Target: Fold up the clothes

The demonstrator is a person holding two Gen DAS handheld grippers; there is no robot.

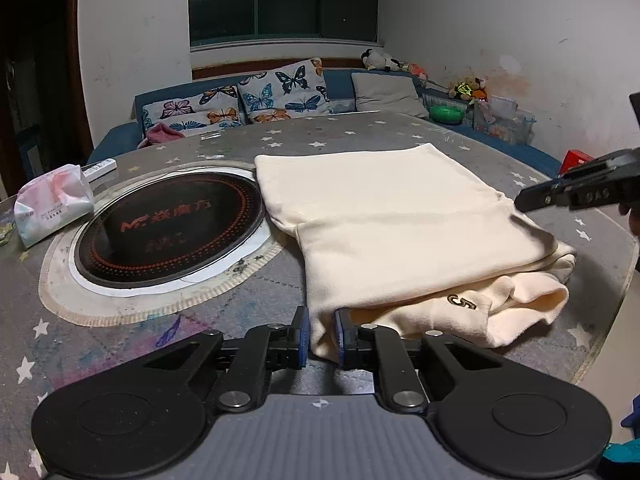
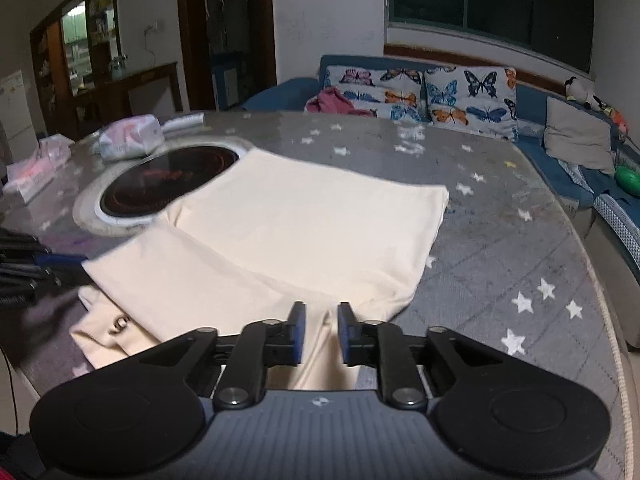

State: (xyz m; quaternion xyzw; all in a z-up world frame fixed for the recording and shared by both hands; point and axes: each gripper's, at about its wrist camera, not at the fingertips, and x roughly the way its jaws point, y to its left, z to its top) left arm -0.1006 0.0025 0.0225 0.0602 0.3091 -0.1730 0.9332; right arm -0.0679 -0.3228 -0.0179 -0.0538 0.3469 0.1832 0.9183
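A cream garment lies folded on the grey star-patterned table, with a small "C5" mark near its front layer. My left gripper is at the near left corner, and its blue pads are pinched on the fabric there. In the right wrist view the garment spreads flat, and the left gripper shows blurred at its left corner. My right gripper hovers over the near right edge of the garment. Its jaws stand a narrow gap apart, and flat cloth shows through the gap. It reaches in from the right in the left wrist view.
A round black induction hob is set in the table left of the garment. A tissue pack and a remote lie beyond it. A blue sofa with butterfly cushions runs behind. The table's edge curves close on the right.
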